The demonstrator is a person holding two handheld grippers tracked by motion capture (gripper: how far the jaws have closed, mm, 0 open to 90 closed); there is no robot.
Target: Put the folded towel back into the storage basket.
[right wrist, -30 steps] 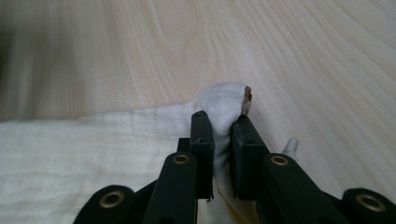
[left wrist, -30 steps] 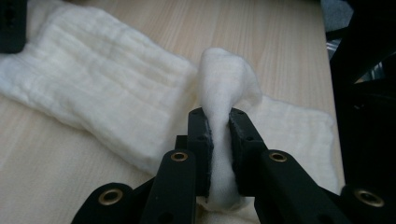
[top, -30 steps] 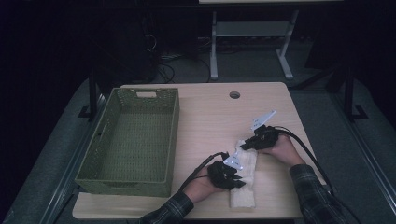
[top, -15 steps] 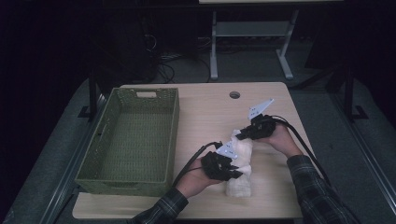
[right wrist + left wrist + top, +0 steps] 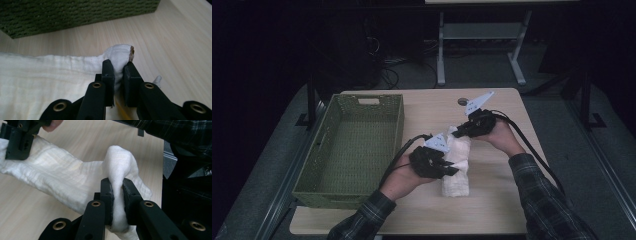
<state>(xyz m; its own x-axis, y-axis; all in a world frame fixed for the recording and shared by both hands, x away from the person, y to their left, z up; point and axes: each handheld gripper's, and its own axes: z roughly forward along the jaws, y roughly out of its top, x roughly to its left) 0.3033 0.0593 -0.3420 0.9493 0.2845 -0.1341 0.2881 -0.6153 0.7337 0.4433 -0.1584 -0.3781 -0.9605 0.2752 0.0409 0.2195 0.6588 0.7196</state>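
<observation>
Spanning mid-frame, a pale wooden table fronts a dark room; both the left gripper and the right gripper clamp a white towel, its folds blurred.

high view: above, facing forward-down, far | gripper views: close, along jaws | shared: white cloth

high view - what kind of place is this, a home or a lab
Probably a lab or recording workspace: a bare wooden table on dark carpet, cables on the floor behind it, and another desk frame beyond.

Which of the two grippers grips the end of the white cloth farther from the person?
The right gripper: it pinches the white cloth at its far end, while the left gripper clamps nearer the person.
</observation>
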